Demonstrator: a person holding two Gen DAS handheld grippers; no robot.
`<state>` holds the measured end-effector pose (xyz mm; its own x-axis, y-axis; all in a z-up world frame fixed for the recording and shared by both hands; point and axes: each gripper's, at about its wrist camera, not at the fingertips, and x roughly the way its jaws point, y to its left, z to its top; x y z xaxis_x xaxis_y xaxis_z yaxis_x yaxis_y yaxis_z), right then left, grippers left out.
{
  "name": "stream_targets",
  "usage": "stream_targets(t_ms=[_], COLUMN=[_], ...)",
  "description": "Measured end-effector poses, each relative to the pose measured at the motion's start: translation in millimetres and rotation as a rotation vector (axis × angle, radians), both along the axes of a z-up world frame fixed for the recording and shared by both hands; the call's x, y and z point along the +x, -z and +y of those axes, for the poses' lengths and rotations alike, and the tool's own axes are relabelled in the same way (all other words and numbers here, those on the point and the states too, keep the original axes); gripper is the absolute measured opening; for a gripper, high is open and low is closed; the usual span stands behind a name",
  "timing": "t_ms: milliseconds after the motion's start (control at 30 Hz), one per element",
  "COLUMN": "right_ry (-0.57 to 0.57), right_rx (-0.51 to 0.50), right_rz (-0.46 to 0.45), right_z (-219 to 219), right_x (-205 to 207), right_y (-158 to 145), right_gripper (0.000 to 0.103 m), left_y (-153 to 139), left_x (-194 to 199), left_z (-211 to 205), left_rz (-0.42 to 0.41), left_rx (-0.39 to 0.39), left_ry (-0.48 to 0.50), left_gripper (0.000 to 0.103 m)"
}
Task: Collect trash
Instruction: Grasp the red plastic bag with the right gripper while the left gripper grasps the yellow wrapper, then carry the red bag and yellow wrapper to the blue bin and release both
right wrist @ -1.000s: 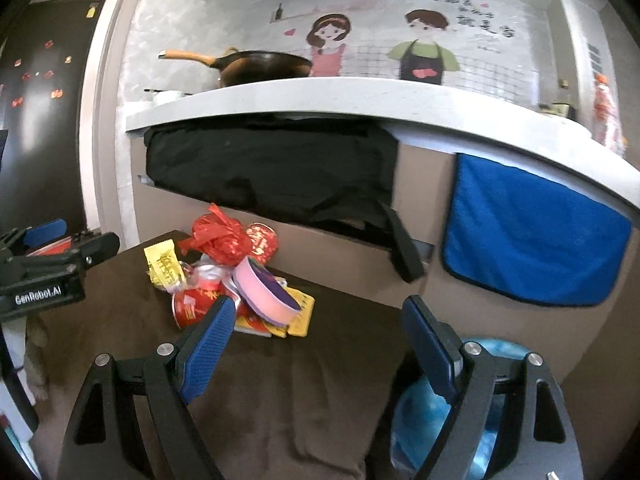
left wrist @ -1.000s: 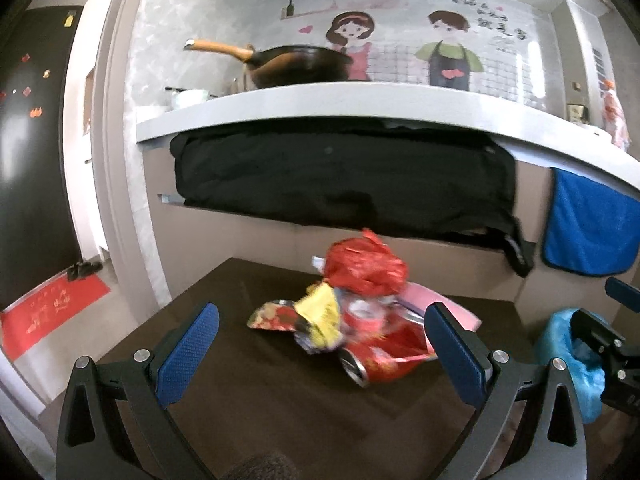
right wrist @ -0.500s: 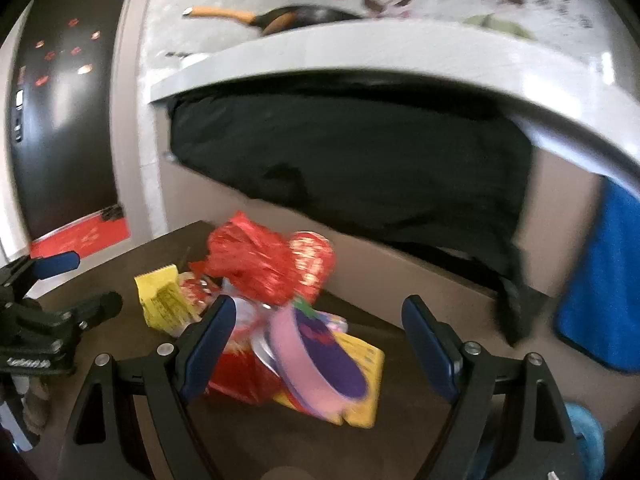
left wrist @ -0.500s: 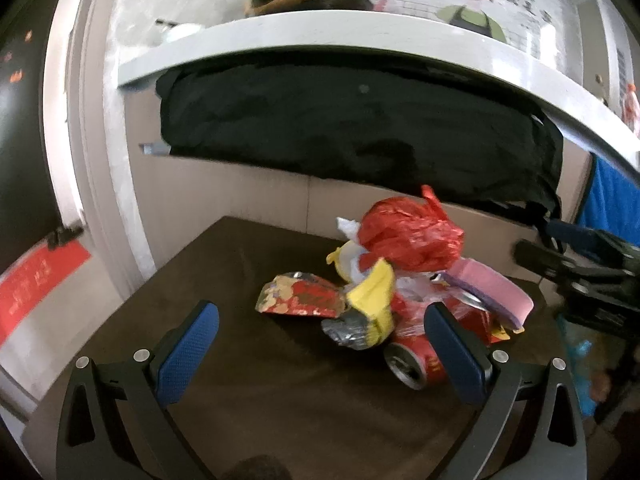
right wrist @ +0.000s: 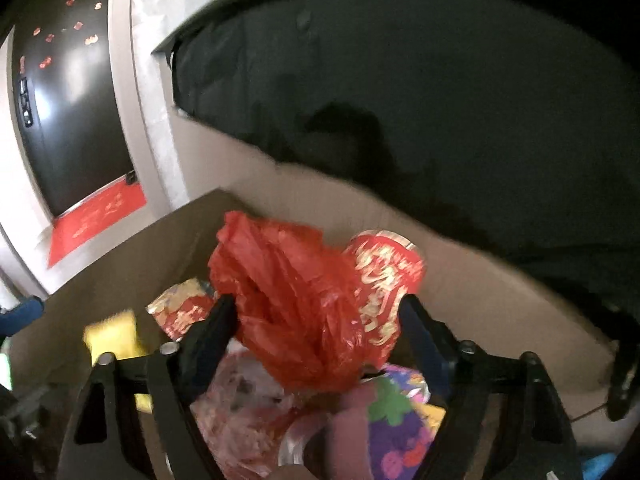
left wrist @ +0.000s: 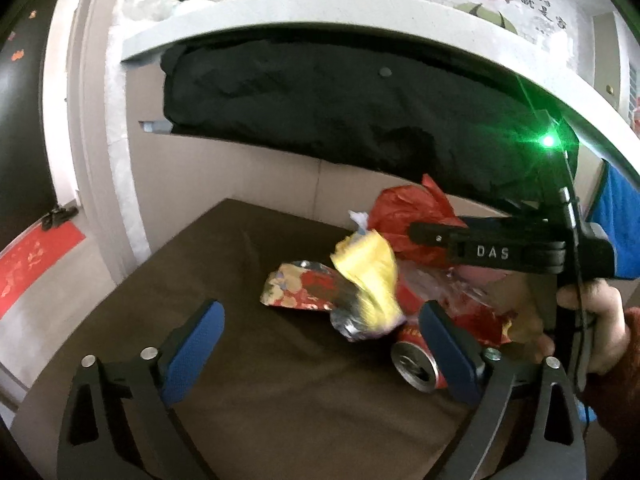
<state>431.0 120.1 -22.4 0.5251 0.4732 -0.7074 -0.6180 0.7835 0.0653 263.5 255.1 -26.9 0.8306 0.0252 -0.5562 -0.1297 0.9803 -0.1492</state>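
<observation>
**Right claw astride the red bag, left claw wide over the table**

Trash heaped toward the far right of a dark brown table [left wrist: 168,280], close under a grey counter [left wrist: 360,12] draped with a black cloth [left wrist: 340,120]; topped by a crumpled red plastic bag [right wrist: 288,300], seen from the left wrist too [left wrist: 404,216]; flanked on its right by an upright red can with gold script [right wrist: 384,280], touching the bag.

Right gripper [right wrist: 316,320] spread open, one finger on each side of the red bag, the bag filling the gap between them; contact with the pads too blurred to tell; seen from the left wrist as a black bar marked DAS reaching in from the right over the pile, held by a hand [left wrist: 600,320] in a red sleeve.

Left gripper [left wrist: 320,344] wide open, empty, low over bare table just short of the heap; right pad beside a red can lying on its side [left wrist: 416,364], mouth toward the camera.

Also in the pile: a yellow wrapper [left wrist: 368,276], blurred; a red and gold foil packet [left wrist: 304,288] lying flat to its left; a pink and purple printed lid or disc [right wrist: 396,420] under the bag; clear crinkled plastic [right wrist: 248,412] beside it.

Off to the left, a dark door [right wrist: 68,100] and a red floor mat [right wrist: 96,216].
</observation>
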Motion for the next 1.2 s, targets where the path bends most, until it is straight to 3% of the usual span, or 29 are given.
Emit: stream_targets(t_ms=[33,167,433,467,500,567,633,933,1200], right_ry=[-0.013,0.011,0.079,0.087,0.097,0.107,0.118,0.173,0.272], right_rx=[0.006,-0.016,0.029,0.034,0.038,0.036,0.038,0.124,0.141], right_rz=[0.031,-0.066,-0.171,-0.167,-0.159,-0.153,-0.159,-0.204,-0.318], right_z=[-1.7,-11.6,-46.4,-49.8,-53.4,-55.7,-64.5,-135.9,-213.5], right_x=[-0.2,-18.8,-47.2,-48.1,-49.1,-47.6,-51.6,-90.7,-142.4], right_y=[0.6,-13.1,-46.2,-46.6,-45.8,-45.2,-46.9,-75.7,-116.1], right_gripper=[0.043,0.041,0.041,0.041,0.041,0.041,0.041,0.041,0.041], left_y=[0.8,5.4,10.8,13.6,15.5,19.3,15.9,-48.7,-104.7], left_x=[1.2,8.1,41.5,49.5,54.3,65.0,63.5,22.8,-8.2], left_z=[-1.0,-4.3,-5.5,-6.8,-7.1,-6.0,-6.7,-51.1,-127.8], left_rz=[0.004,0.033,0.052,0.070,0.084,0.119,0.106,-0.060,-0.170], left_rx=[-0.004,-0.041,-0.151,-0.157,-0.161,-0.191,-0.217,-0.076,-0.059], left_ry=[0.008,0.022,-0.004,-0.007,-0.009,-0.006,0.001,0.014,0.149], left_gripper=[0.093,0.084,0.083,0.073,0.052,0.029,0.021,0.018,0.018])
